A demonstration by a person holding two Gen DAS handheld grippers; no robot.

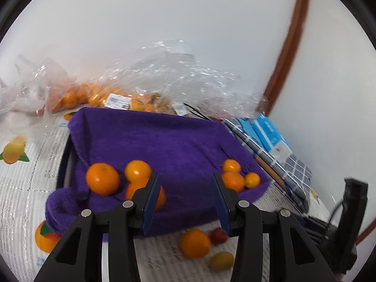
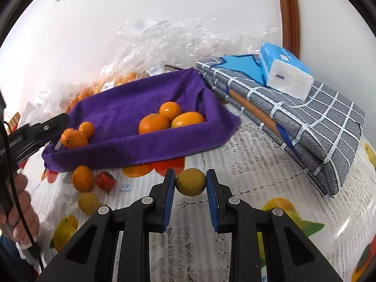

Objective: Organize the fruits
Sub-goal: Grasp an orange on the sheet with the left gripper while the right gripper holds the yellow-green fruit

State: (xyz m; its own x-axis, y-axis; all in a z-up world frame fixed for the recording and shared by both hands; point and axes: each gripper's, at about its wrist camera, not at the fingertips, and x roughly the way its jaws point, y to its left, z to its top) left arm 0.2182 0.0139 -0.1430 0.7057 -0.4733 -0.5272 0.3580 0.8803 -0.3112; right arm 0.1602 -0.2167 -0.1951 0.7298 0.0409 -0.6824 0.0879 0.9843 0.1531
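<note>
- Two hand-held grippers show: the right hand-held gripper [image 2: 190,182] is clamped on a yellow fruit [image 2: 190,181], held just in front of the purple-lined tray [image 2: 131,150].
- Left hand-held gripper [image 1: 185,188] has its fingers spread apart with nothing between them, at the tray's near edge.
- Six oranges [image 2: 154,123] lie in the tray in two clusters of three.
- On the bench [image 2: 235,155] beside the tray lie an orange [image 2: 81,178], a red fruit [image 2: 105,181] and another yellow fruit [image 2: 88,202].

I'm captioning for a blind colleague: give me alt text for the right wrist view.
The right tool grips a small round yellow fruit above a fruit-print tablecloth. Behind it, a purple-towel-lined tray holds orange citrus fruits; more fruit lies loose at left.
</note>
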